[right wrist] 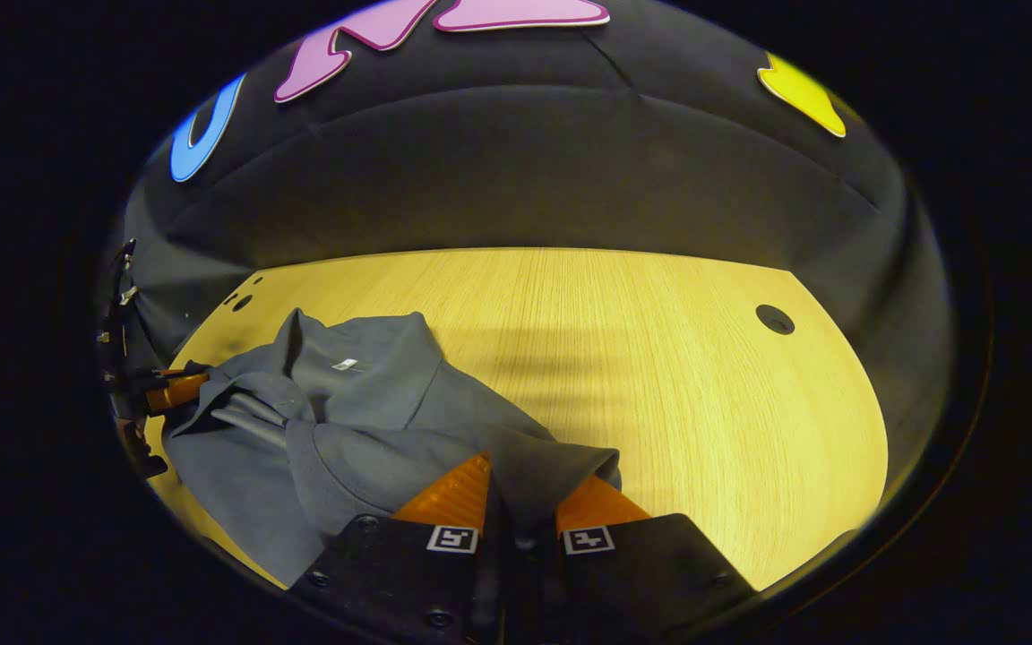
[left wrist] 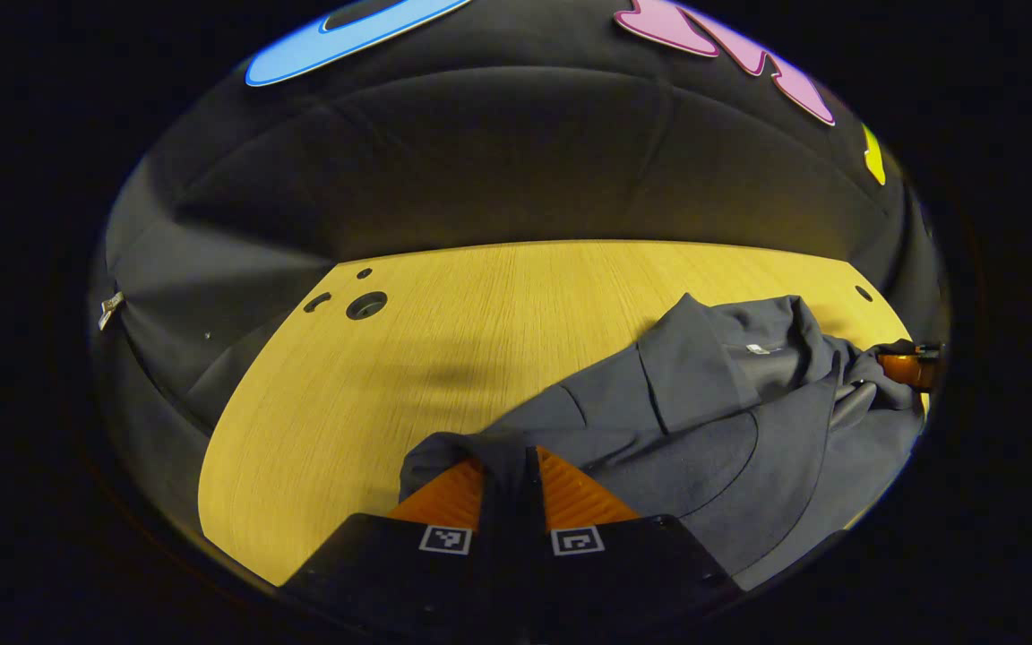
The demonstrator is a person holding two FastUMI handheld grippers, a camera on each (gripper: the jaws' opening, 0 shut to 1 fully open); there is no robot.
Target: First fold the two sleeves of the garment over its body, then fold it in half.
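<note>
Evidently both claws on garment.

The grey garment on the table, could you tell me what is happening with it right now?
A person is folding the grey garment on the wooden table with two handheld grippers. The left gripper and the right gripper each pinch an edge of the fabric. The garment lies bunched, not yet neatly folded.
</note>
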